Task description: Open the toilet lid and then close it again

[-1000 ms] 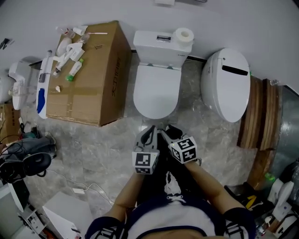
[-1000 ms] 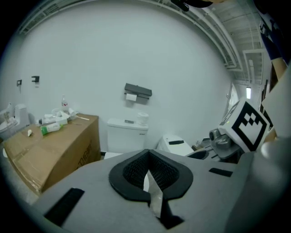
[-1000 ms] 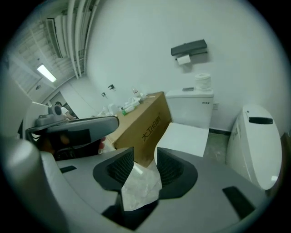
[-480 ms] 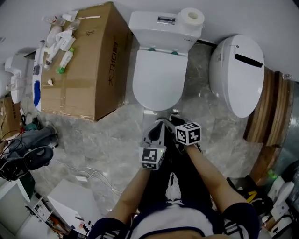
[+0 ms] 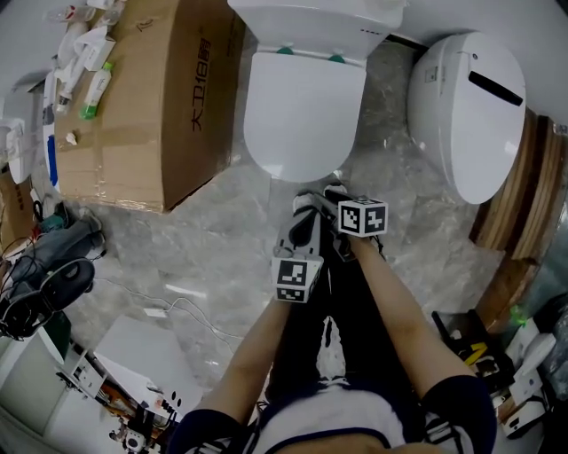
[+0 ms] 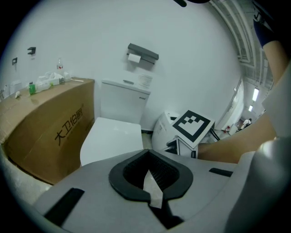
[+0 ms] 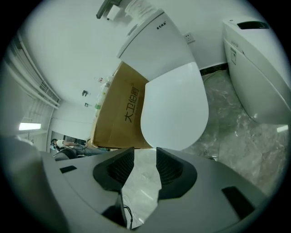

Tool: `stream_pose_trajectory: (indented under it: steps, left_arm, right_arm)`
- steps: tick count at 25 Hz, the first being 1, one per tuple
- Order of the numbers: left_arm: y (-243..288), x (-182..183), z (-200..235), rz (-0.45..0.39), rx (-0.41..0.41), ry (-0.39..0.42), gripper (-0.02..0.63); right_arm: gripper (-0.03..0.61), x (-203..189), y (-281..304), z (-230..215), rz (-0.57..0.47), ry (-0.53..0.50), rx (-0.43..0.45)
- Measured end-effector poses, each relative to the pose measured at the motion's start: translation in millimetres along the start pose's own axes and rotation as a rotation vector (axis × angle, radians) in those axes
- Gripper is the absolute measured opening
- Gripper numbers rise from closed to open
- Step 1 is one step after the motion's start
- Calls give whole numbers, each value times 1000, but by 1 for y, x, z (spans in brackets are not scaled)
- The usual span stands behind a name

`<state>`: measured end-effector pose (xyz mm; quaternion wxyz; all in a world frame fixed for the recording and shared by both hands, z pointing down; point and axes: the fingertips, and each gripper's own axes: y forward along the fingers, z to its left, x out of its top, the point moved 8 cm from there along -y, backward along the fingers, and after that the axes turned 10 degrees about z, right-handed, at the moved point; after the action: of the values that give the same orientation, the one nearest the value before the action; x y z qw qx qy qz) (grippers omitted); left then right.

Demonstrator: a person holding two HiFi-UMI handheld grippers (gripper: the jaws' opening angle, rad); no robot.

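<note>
Both grippers dropped toward the closed lid (image 5: 303,106) since a second ago and sit just off its front edge, probably not touching. On the left gripper (image 5: 304,211) the jaws are together, on the right gripper (image 5: 331,193) apart with nothing between; box (image 5: 142,115) stands beside the toilet (image 5: 306,22).
</note>
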<state>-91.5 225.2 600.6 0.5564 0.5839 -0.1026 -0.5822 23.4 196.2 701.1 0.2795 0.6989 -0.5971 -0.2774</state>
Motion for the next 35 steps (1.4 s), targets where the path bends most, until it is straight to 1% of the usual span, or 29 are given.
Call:
stream_pose_trajectory:
  steps: [3, 8, 14, 18, 23, 30, 35]
  left_arm:
    - [11, -10, 2, 21, -9, -8, -2]
    - [29, -22, 8, 28, -21, -25, -2]
    - [51, -41, 18, 53, -20, -32, -2]
    - [63, -53, 26, 71, -18, -40, -2]
    - [77, -67, 37, 87, -8, -90, -2]
    - [89, -76, 41, 101, -11, -104, -2]
    - [95, -80, 37, 106, -25, -107, -2]
  right_arm:
    - [131, 0, 15, -17, 20, 32, -4]
    - [132, -3, 45, -47, 60, 88, -2]
    - [137, -13, 71, -78, 40, 199, 25]
    - [137, -18, 88, -90, 31, 239, 45]
    - [137, -21, 112, -112, 44, 340, 112]
    - [137, -19, 131, -129, 33, 406, 130]
    - [133, -17, 137, -135, -1, 447, 111]
